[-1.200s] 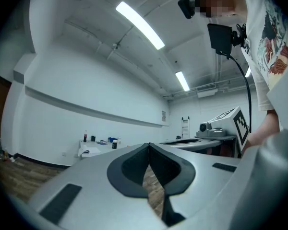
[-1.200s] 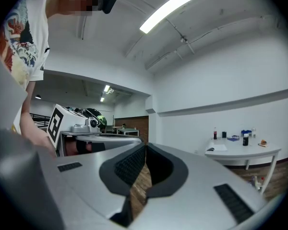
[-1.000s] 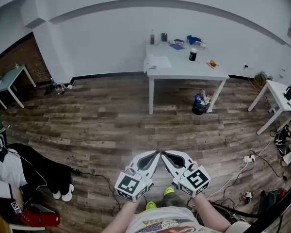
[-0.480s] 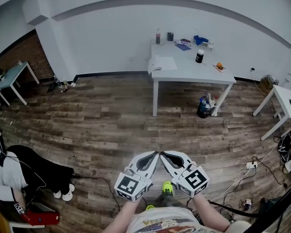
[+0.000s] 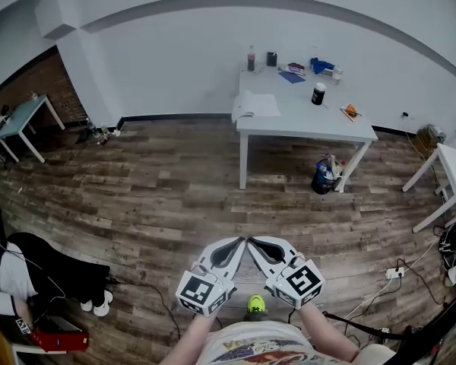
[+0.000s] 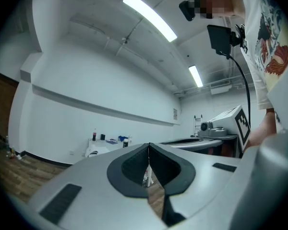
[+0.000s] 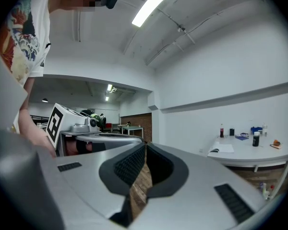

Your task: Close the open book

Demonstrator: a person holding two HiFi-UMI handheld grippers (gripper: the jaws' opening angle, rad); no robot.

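Note:
An open white book (image 5: pixel 254 105) lies at the near left corner of a white table (image 5: pixel 304 120) by the far wall. It shows too in the left gripper view as the book (image 6: pixel 92 152) and in the right gripper view as the book (image 7: pixel 222 149). My left gripper (image 5: pixel 242 241) and right gripper (image 5: pixel 249 241) are held low in front of my body, far from the table, tips side by side. Both are shut with nothing between the jaws. The left gripper (image 6: pixel 148 145) and right gripper (image 7: pixel 146 144) show tips touching.
On the table stand a bottle (image 5: pixel 250 58), a dark cup (image 5: pixel 271 58), a black can (image 5: pixel 318 93), blue items (image 5: pixel 320 65) and an orange thing (image 5: pixel 350 112). A bin (image 5: pixel 324 176) sits under it. Cables (image 5: pixel 380 284) trail on the wood floor; a seated person (image 5: pixel 15 272) at left.
The view has shifted: the table and book sit a little further right and lower in the picture. Both grippers stay shut and together in front of me.

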